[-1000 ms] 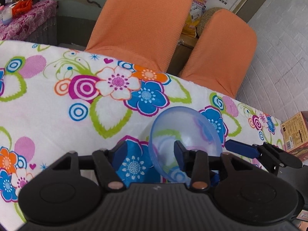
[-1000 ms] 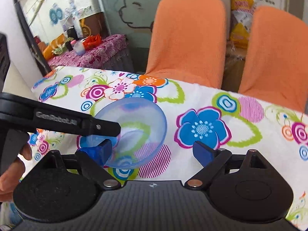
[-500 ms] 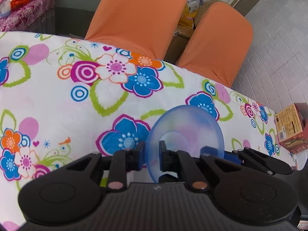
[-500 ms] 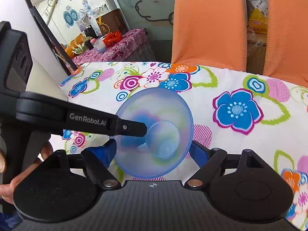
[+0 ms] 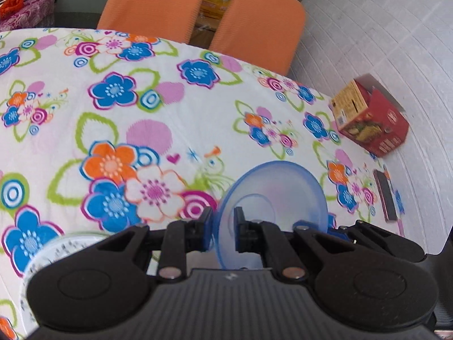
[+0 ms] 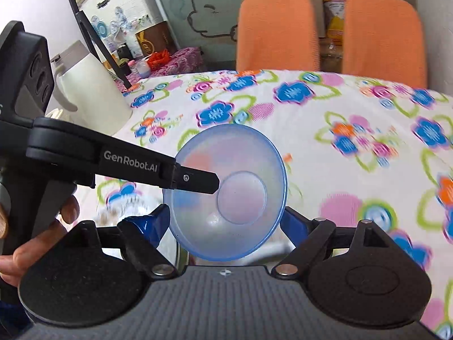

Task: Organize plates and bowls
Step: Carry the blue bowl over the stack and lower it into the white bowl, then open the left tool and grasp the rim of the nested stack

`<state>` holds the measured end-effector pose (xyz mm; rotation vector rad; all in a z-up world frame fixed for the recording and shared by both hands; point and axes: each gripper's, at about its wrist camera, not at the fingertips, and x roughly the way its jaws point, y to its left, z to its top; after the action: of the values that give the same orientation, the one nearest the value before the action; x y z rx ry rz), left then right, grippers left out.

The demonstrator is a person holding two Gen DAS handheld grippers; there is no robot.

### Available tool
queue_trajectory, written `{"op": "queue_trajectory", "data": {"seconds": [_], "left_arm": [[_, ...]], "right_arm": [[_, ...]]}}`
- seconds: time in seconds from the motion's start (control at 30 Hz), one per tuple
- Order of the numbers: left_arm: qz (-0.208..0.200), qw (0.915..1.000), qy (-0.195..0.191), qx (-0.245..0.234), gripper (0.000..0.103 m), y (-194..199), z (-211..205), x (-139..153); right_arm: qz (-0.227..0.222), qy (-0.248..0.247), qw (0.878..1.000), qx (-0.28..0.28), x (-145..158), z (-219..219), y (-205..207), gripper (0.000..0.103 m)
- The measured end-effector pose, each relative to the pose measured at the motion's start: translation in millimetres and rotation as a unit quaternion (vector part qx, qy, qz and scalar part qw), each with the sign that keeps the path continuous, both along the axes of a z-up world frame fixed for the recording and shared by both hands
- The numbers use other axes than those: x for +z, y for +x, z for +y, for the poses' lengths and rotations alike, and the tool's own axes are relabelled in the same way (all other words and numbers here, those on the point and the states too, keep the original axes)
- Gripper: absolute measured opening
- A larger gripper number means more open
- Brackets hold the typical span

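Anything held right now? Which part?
Left gripper pinches the blue bowl by its rim, one finger inside. Right gripper is open, holding nothing.

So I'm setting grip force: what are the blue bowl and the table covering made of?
Blue bowl: probably thin plastic, translucent and frosted, since the floral print shows faintly through its wall. Tablecloth: looks like printed fabric or vinyl, matte; the blur leaves it open.

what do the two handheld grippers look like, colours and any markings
Both are matte black plastic. Each has a ribbed body, two rounded teardrop side plates, silver pivot pins and linkage arms. The right gripper has blue finger pads. The left gripper carries white "GenRobot.AI" lettering on its arm, seen in the right wrist view. No cables or sleeves show.
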<state>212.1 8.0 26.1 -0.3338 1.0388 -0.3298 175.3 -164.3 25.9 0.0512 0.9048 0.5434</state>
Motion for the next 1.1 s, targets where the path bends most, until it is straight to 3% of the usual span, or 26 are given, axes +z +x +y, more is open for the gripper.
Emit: {"op": "queue_trajectory", "data": {"seconds": [0.17,0.43,0.53,0.63,0.7,0.83,0.93,1.03,1.1], "left_arm": [[0.011,0.9987,0.017,-0.046,0.003,-39,-41,-11],[0.036,0.9969,0.017,-0.068,0.005,-52,-58,-32],[0.02,0.997,0.022,-0.071,0.005,-55,-55,-27],[0.001,0.9972,0.018,-0.072,0.014,-58,-49,-18],[-0.022,0.9974,0.018,-0.066,0.038,-62,-42,-10],[-0.071,0.996,0.019,-0.051,0.043,-76,-35,0],[-0.094,0.9938,0.041,-0.044,0.046,-85,-40,1],[-0.109,0.9906,0.072,-0.039,0.049,-90,-45,-1],[-0.111,0.9897,0.084,-0.032,0.049,-90,-44,-3]], "right_arm": [[0.013,-0.011,0.999,-0.033,-9,-29,-40,0.073],[0.024,0.003,0.998,-0.052,-24,-52,-56,0.071],[0.006,-0.009,0.998,-0.069,-21,-62,-64,0.071],[-0.012,-0.004,0.995,-0.098,-18,-78,-71,0.071],[-0.029,0.02,0.993,-0.116,-15,-88,-82,0.071],[-0.094,0.043,0.978,-0.181,-18,-93,-111,0.072],[-0.117,0.055,0.967,-0.219,-30,-87,-123,0.072],[-0.106,0.029,0.977,-0.184,-36,-75,-114,0.072],[-0.112,-0.007,0.977,-0.184,-36,-70,-109,0.072]]}}
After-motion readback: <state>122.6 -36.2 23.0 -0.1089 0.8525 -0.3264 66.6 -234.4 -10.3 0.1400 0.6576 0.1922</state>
